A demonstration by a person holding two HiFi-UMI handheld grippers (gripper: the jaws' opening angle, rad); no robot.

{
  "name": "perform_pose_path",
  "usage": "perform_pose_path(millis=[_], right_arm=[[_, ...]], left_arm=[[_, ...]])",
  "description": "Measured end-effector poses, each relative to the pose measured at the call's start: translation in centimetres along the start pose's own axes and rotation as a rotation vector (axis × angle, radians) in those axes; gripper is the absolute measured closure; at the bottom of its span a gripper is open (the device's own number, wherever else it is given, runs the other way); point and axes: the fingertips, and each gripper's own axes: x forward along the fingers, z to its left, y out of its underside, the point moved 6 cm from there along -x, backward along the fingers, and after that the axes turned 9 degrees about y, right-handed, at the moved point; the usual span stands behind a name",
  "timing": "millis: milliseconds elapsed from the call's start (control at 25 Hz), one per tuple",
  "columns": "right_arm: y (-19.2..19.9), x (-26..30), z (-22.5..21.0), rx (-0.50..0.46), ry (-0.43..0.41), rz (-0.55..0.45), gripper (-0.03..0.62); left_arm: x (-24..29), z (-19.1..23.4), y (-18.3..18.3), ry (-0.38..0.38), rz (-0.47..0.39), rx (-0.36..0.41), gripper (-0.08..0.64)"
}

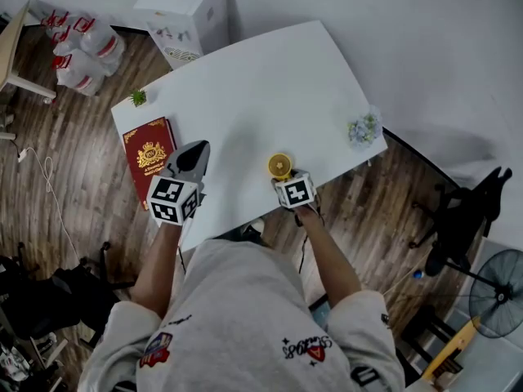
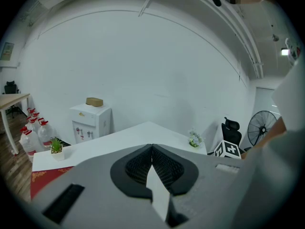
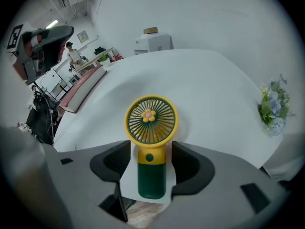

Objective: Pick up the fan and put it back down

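Right claw (image 3: 150, 151): apart, straddling fan (image 3: 151, 128), pads not touching | Left claw (image 2: 152, 149): together, empty | Risk: fan stands near counter (image 3: 205, 94) edge; close unevenly and you tip it off.

Patched grey sweatshirt (image 1: 237, 317); grey left tongs (image 2: 152, 148) and right tongs (image 3: 151, 151).

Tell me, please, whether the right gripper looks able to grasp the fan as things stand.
Probably yes: the right gripper has its jaws open on either side of the fan, at its green handle, with a small gap each side, and nothing else stands between them.
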Motion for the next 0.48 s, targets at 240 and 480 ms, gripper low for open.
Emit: perform_pose_path(millis=[240, 480], right_arm=[[0.01, 0.19, -0.22, -0.03, 0.035, 0.024, 0.402], [-0.04, 0.61, 0.09, -0.056, 0.045, 0.06, 0.407]], left_arm=[[0.15, 0.11, 0.11, 0.008, 0.01, 0.002, 0.555], [0.34, 0.05, 0.3, 0.013, 0.017, 0.002, 0.557]])
